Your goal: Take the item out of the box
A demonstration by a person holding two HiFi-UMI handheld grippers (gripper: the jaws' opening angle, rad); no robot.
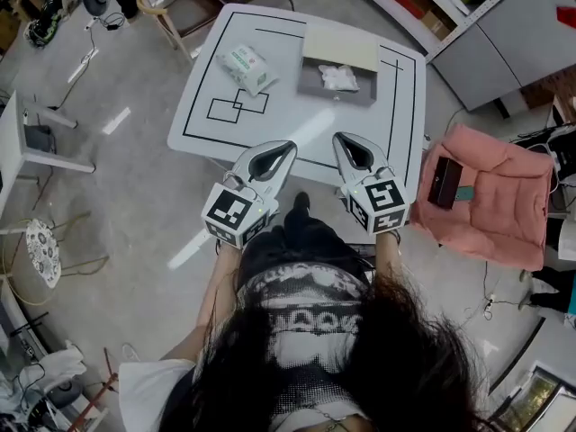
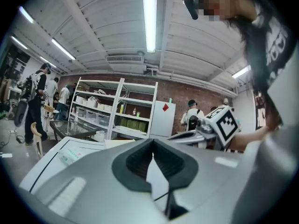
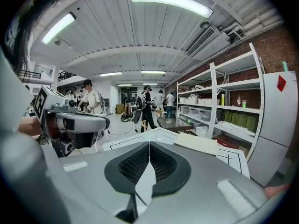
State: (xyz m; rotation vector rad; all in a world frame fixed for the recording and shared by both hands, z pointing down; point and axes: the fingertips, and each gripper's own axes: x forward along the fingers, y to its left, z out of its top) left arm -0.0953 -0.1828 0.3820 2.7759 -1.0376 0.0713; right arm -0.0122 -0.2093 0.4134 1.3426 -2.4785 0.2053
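Note:
A grey box (image 1: pixel 337 86) with its cream lid (image 1: pixel 340 49) folded back stands at the far right of the white table (image 1: pixel 207 84). A white crumpled item (image 1: pixel 339 77) lies inside the box. My left gripper (image 1: pixel 286 148) and right gripper (image 1: pixel 342 140) hover side by side over the table's near edge, both shut and empty, well short of the box. In the left gripper view the jaws (image 2: pixel 152 142) meet with nothing between them. In the right gripper view the jaws (image 3: pixel 149 145) are also together, with the lid (image 3: pixel 196 143) ahead to the right.
A white-and-green packet (image 1: pixel 245 66) lies on the table left of the box. A pink cushioned seat (image 1: pixel 481 196) with a dark wallet (image 1: pixel 443 183) stands at the right. Shelving (image 3: pixel 233 106) runs behind the table, a small white table (image 1: pixel 18 142) stands at the left, and people stand in the background.

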